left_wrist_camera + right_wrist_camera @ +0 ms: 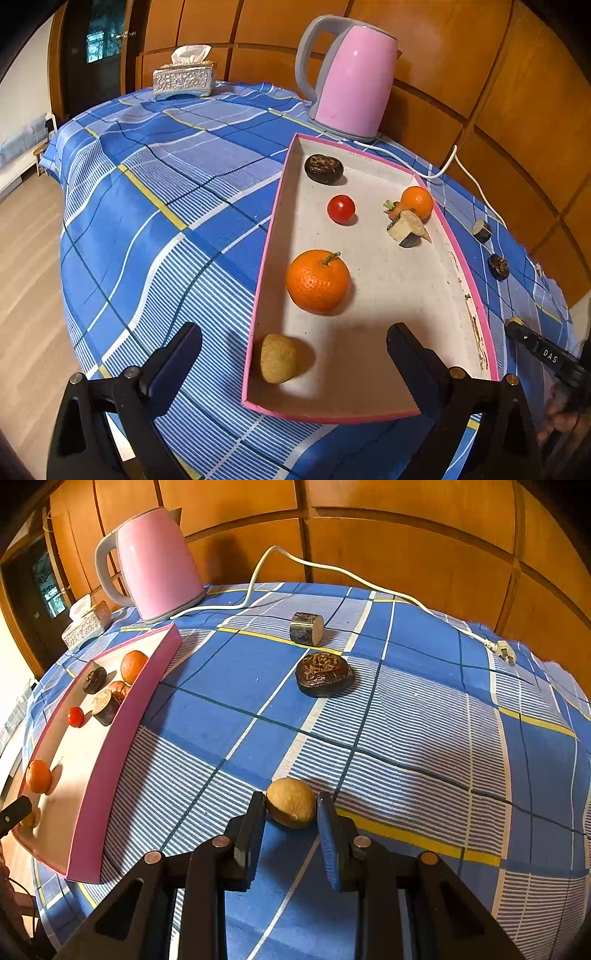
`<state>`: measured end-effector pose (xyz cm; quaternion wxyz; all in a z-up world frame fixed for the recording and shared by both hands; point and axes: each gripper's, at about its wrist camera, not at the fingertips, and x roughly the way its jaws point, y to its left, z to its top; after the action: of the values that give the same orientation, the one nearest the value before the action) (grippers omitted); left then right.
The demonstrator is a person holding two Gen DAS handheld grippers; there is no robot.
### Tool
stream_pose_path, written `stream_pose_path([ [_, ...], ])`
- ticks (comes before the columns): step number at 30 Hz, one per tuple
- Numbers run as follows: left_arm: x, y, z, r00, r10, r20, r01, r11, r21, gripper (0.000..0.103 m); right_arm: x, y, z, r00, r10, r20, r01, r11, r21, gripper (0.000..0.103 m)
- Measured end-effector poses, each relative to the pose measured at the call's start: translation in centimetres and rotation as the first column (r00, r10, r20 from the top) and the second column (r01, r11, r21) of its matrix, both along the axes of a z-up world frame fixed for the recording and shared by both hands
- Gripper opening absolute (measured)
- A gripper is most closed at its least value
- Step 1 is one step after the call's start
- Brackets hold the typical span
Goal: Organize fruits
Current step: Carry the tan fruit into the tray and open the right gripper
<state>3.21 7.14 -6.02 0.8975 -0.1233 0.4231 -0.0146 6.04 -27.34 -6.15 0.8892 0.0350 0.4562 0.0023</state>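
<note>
1. The right gripper (291, 808) had its jaws closed against the two sides of a round tan-brown fruit (291, 806), which sat on or just above the blue checked tablecloth (406, 720), near its front edge and well apart from the pink-rimmed shallow cardboard tray (110, 760).
2. The hold looked shallow: only the finger ends met the fruit, at its widest part. Being round and smooth, it could have squirted forward out of the pads on the way to the tray.
3. The tray's pink wall stood between fruit and tray floor; a low carry could have knocked the fruit against the wall and dislodged it.
4. The left gripper (295, 347) hovered over the tray's near end, jaws spread wide and holding nothing. Its fingers straddled the near left corner, so a drop there could have collided with it.
5. Counted in the tray:
   - two oranges, a large one (317, 280) and a small one (417, 201) by the right wall;
   - one small red tomato-like fruit (341, 209);
   - one dark wrinkled fruit (324, 168) near the far end;
   - one cut pale-faced chunk (406, 228);
   - one tan potato-like lump (277, 358) in the near left corner;
   - a carrot-like piece, mostly hidden.
6. Counted loose on the cloth: one dark wrinkled fruit (325, 674), one cut cylinder chunk (306, 627), plus the gripped fruit.
7. Also present: one pink electric kettle (155, 561) and one tissue box (184, 75).
</note>
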Motion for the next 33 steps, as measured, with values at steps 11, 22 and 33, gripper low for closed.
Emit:
stream_pose_path([
  [11, 0.0, -0.3, 0.2, 1.0, -0.008, 0.007, 0.008, 1.0, 0.006, 0.101, -0.1, 0.7, 1.2, 1.0, 0.021, 0.018, -0.021, 1.0, 0.007, 0.028],
  [22, 0.2, -0.2, 0.1, 1.0, -0.006, 0.011, 0.006, 1.0, 0.01, 0.101, 0.6, 5.1, 4.8, 0.982, 0.168, 0.092, -0.172, 0.984, 0.037, 0.028],
  [33, 0.7, 0.4, -0.3, 1.0, 0.013, 0.0, -0.013, 1.0, 0.0, 0.101, 4.2, 13.4, 4.7, 0.902, 0.428, 0.047, -0.428, 0.904, -0.015, 0.028],
])
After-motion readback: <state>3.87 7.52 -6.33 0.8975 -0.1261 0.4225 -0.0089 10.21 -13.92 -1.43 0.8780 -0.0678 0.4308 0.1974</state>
